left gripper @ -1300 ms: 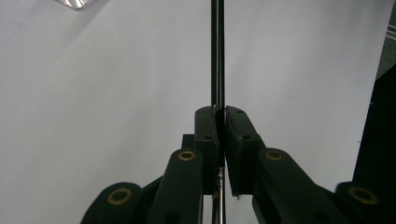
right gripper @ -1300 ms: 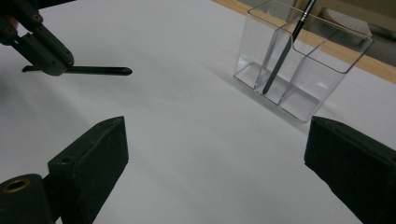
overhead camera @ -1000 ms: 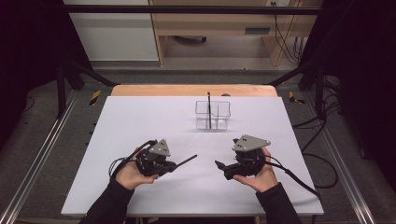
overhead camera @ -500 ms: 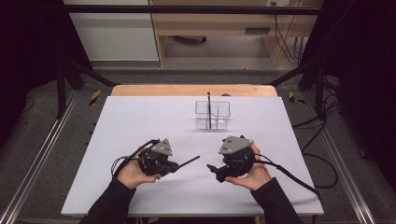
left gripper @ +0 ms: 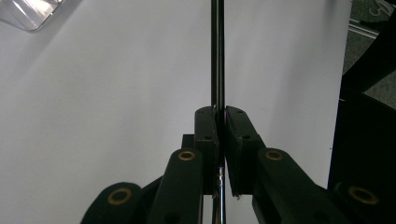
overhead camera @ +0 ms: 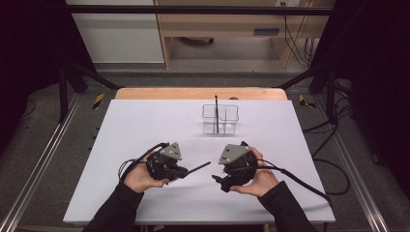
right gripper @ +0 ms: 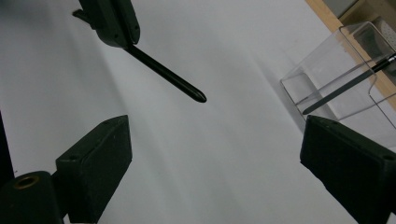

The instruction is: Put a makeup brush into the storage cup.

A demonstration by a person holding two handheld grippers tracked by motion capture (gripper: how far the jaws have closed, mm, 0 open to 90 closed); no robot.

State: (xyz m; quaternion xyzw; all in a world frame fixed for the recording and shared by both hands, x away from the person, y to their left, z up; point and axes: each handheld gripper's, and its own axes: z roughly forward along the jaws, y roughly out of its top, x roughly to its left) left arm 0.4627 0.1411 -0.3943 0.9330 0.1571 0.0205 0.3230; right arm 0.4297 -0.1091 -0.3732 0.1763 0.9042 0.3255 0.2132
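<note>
Your left gripper [overhead camera: 181, 172] was clamped tight on a black pen [overhead camera: 197, 168], holding it just above the white table [overhead camera: 145, 125] with the tip aimed at your right gripper [overhead camera: 218, 181]. That one's jaws were wide open, nothing between them. A second pen [overhead camera: 217, 112] stood in the clear organizer [overhead camera: 221, 119] further back.

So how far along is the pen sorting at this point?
One pen already stands in the clear holder. The left gripper is shut on a second black pen, held just above the table. The right gripper is open, empty. That pen is not yet in the holder.
</note>
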